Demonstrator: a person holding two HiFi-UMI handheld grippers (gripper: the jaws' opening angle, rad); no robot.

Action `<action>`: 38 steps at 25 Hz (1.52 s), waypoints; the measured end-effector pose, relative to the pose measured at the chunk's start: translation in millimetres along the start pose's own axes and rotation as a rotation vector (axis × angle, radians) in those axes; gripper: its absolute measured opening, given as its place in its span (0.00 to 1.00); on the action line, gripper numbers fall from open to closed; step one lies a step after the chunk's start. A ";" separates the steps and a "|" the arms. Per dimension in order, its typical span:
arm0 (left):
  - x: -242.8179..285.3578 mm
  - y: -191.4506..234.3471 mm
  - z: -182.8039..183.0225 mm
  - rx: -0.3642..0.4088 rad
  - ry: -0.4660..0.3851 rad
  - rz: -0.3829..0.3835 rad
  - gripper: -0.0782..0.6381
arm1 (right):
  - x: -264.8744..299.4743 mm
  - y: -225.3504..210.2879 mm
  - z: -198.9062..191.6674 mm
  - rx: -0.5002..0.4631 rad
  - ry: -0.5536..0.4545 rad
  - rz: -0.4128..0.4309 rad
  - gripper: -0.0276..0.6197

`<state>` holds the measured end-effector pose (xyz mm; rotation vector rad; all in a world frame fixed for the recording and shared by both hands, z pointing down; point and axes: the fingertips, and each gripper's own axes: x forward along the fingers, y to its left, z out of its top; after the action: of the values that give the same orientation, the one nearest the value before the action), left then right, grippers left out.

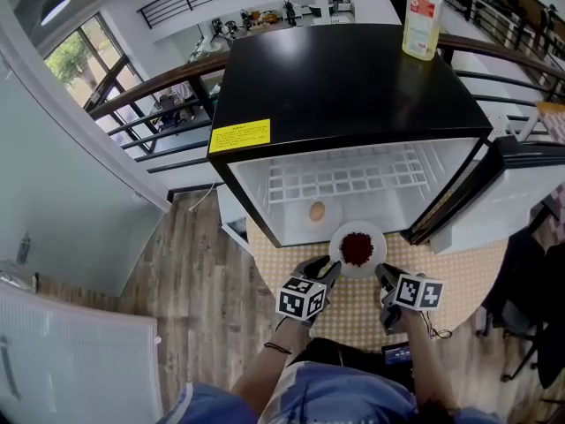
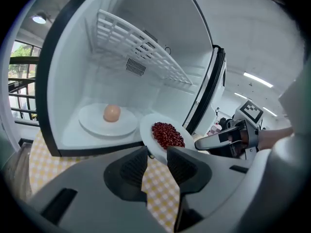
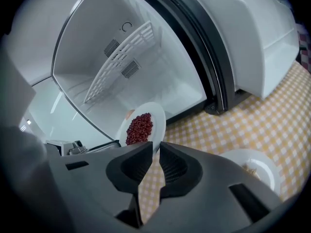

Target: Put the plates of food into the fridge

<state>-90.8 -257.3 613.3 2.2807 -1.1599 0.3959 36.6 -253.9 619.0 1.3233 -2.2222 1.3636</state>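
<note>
I find the bean plate (image 2: 148, 129) lifted off the table (image 3: 252, 115) and held at the threshold of the open fridge (image 1: 344, 87). The left gripper (image 2: 156, 155) is clamped on the rim nearest it, and the right gripper (image 3: 154, 149) is clamped on the opposite rim. I judge this two-sided hold is meant to keep a shallow, loaded dish from tipping and shedding beans on entry. On the fridge floor, under the wire shelf and left of centre, a second plate (image 2: 92, 125) carries what looks like an egg. The bean plate lines up with the bare floor to its right, presumably so the two plates do not collide. A third plate (image 3: 233, 159) with some food sits on the table outside the fridge, near its door. By my assessment the task is partly done.
</note>
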 end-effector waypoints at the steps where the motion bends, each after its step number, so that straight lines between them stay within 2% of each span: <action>1: 5.1 2.0 6.0 0.006 0.000 -0.001 0.29 | 2.3 -1.1 7.3 -0.001 -0.007 -0.004 0.13; 8: 35.3 14.2 43.0 0.021 -0.002 -0.003 0.29 | 18.2 -8.9 51.7 0.002 -0.046 -0.022 0.13; 14: 57.6 21.8 63.2 -0.020 0.022 -0.002 0.29 | 29.2 -16.2 72.7 0.062 -0.076 -0.056 0.13; 18: 69.8 27.4 72.4 -0.052 0.048 0.012 0.29 | 35.5 -21.3 73.7 0.123 -0.084 -0.073 0.13; 23: 86.5 32.7 71.4 -0.051 0.121 0.045 0.29 | 41.5 -31.1 72.9 0.210 -0.101 -0.092 0.13; 30: 99.2 28.2 77.5 -0.062 0.162 0.074 0.30 | 44.1 -45.4 69.4 0.372 -0.148 -0.126 0.13; 38: 94.0 29.5 87.0 -0.092 0.101 0.060 0.36 | 42.2 -47.2 70.1 0.435 -0.227 -0.167 0.10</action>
<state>-58.4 -383.9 598.4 2.1263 -1.1740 0.4657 67.1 -342.1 633.6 1.8439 -1.9502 1.7757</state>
